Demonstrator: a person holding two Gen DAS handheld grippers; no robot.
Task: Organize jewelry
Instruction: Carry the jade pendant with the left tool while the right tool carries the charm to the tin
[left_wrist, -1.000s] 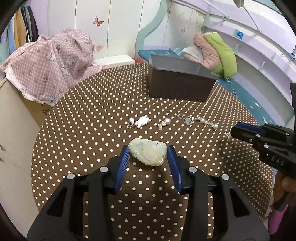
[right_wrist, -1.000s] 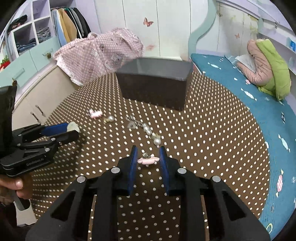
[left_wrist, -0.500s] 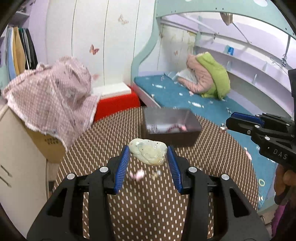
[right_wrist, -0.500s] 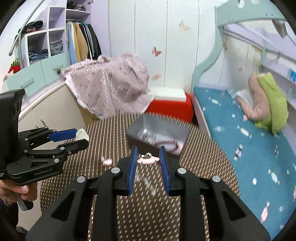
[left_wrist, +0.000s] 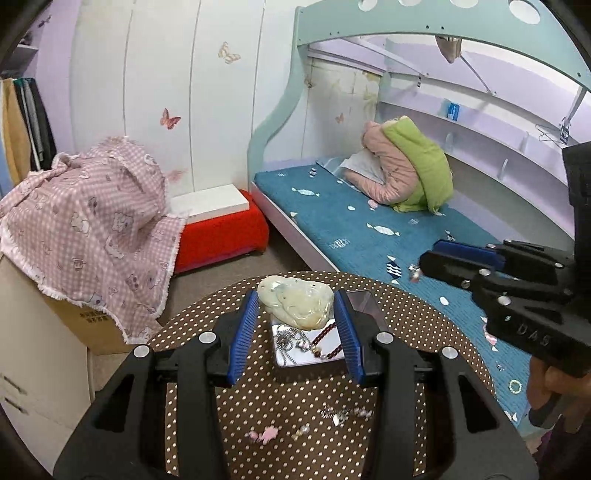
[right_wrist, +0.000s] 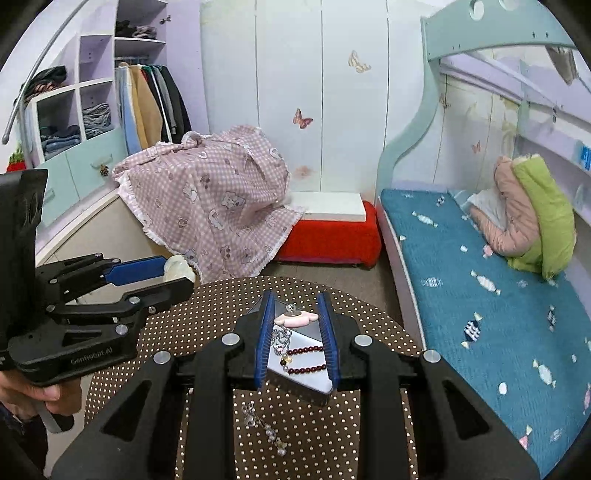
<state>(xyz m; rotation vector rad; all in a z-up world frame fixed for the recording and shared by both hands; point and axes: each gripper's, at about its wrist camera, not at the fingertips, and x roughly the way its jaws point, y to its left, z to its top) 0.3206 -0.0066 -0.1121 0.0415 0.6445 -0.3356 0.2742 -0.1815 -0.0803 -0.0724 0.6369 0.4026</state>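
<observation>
Two grips: left gripper (left_wrist: 297, 308) clamps jade pendant (left_wrist: 295, 302), right gripper (right_wrist: 295, 319) pinches pink charm (right_wrist: 295, 319).

Both wrist views look steeply down, sharing the dotted table (left_wrist: 406, 317).

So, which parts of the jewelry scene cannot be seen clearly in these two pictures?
- Box: left wrist view, the jade pendant and blue pads hide much of its inside.
- Small pieces on the table: left wrist view, blurred, type unclear.
- Pink charm: right wrist view, its metal top is too small to read.
</observation>
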